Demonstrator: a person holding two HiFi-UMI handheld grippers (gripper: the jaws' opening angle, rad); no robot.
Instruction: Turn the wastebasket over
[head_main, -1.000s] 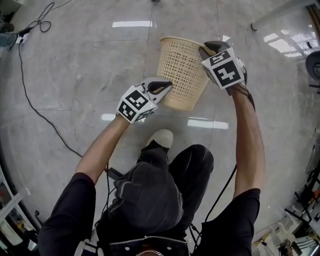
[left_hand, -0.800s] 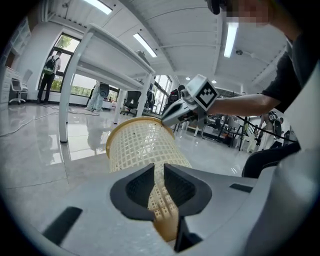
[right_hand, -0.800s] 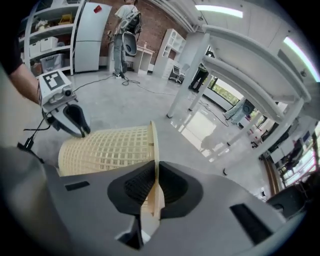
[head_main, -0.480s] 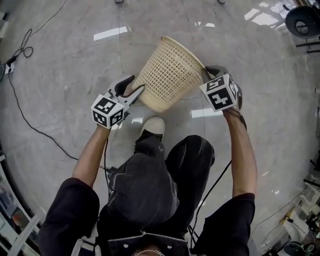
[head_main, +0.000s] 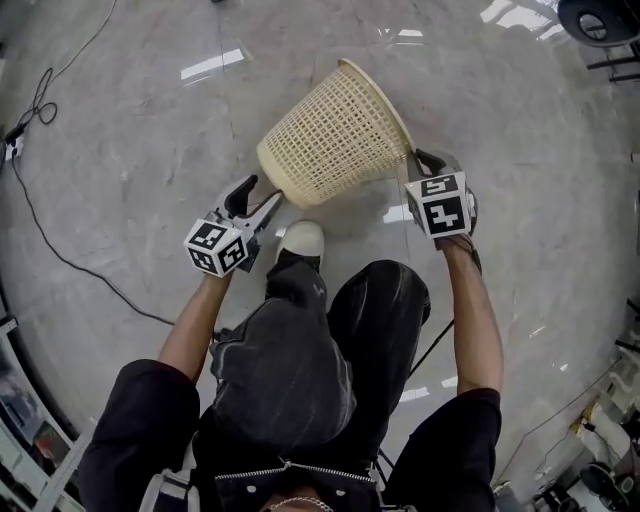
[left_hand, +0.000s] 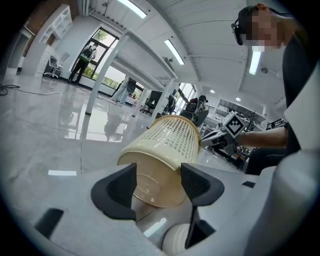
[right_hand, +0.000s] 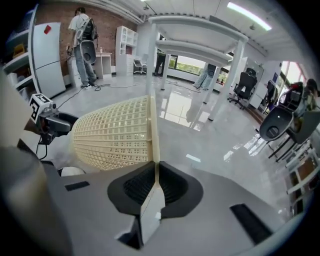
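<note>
Wastebasket (head_main: 335, 140) in the head view: a cream lattice bin tipped onto its side over the grey floor (head_main: 140, 120), open rim toward the upper right, solid base toward the lower left. The right gripper (head_main: 424, 162) meets the rim at its near edge. The left gripper (head_main: 260, 195) sits just beside the base, close to the person's white shoe (head_main: 300, 240).

Left gripper view: the fingers stand wide apart, having just been opening. The base of the wastebasket shows between them, with neither pad pressing on it. The right gripper appears at the far rim.

Right gripper view: the fingers, having just been closing, are clamped on the thin rim of the wastebasket. Its lattice wall runs off to the left, toward the left gripper.
</note>
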